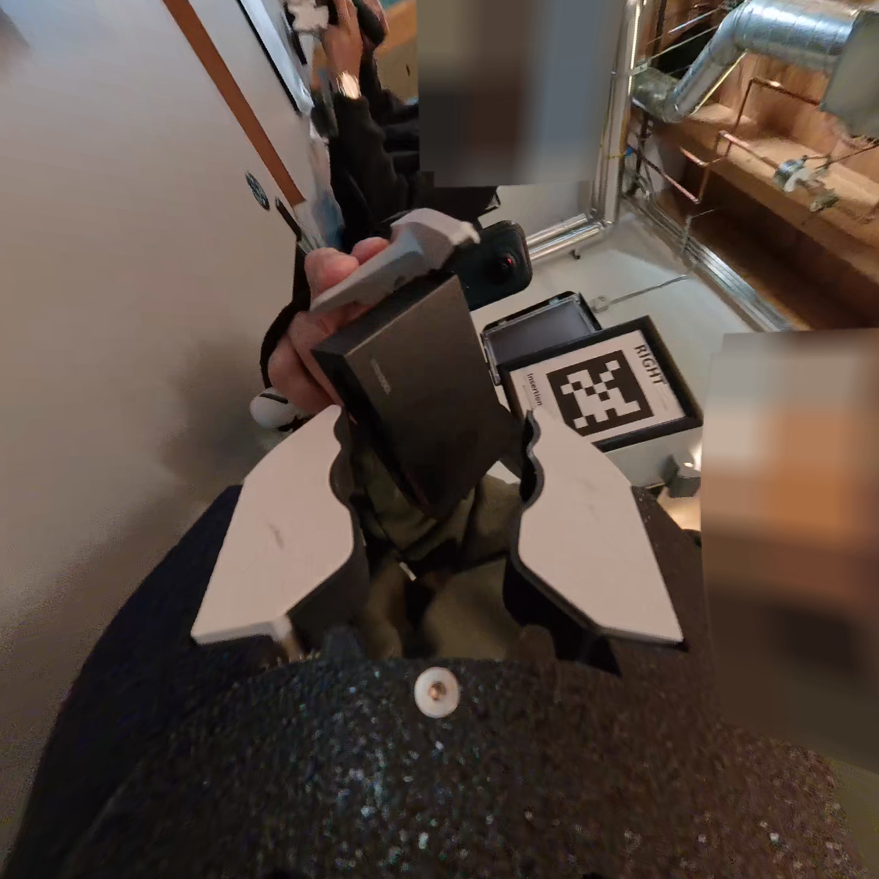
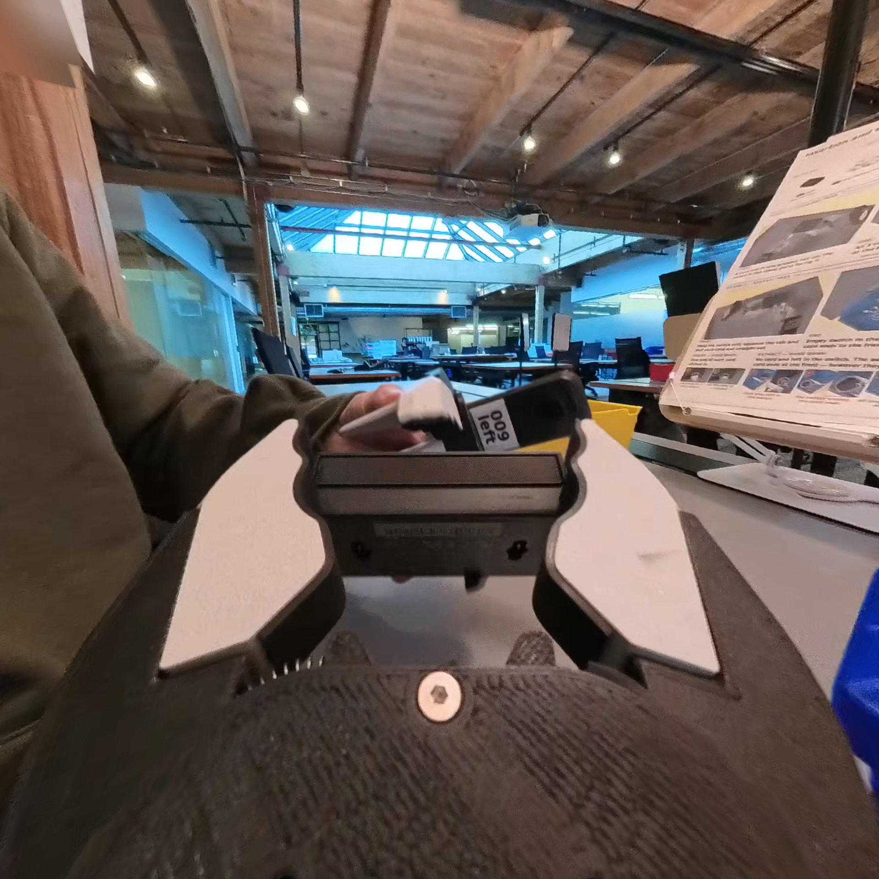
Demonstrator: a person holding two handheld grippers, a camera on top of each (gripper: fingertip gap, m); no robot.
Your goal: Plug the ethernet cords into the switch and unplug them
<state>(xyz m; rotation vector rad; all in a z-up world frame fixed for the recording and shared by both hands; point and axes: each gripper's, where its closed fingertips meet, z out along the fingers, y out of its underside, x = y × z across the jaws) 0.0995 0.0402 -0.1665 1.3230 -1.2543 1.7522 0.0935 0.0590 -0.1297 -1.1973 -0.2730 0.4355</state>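
Item: switch (image 1: 418, 404). I log it as a flat, dark grey rectangular box with a matte top and a small pale logo near one edge. In the right wrist view its underside (image 2: 437, 523) faces my camera: a narrow label strip, two keyhole mounting slots and a small foot. A long side above that shows two stacked bands with a seam between them. I cannot see the port face in either view.

Location: lifted clear of the grey worktop (image 2: 761, 547), between my two grippers, which face each other.

Right gripper (image 2: 440, 456): jaws closed onto the switch, one white finger against each short end, with the box level across them. In the left wrist view I see it farther off (image 1: 418, 257), a grey handle and black camera held in a hand (image 1: 309, 342).

Left gripper (image 1: 435, 423): jaws set wide, and the switch lies tilted in the gap between them. Its edges come right up to both fingertips, but I cannot tell whether they press on it. From the right wrist view I see it beyond the switch (image 2: 475, 418), held by a hand (image 2: 376, 404) in an olive sleeve (image 2: 119, 380).

Surroundings:
- Framed black-and-white marker card (image 1: 599, 380), behind the switch.
- Instruction sheet on a tilted stand (image 2: 785, 309), at the right of the worktop.
- Yellow bin (image 2: 613, 418), farther back.
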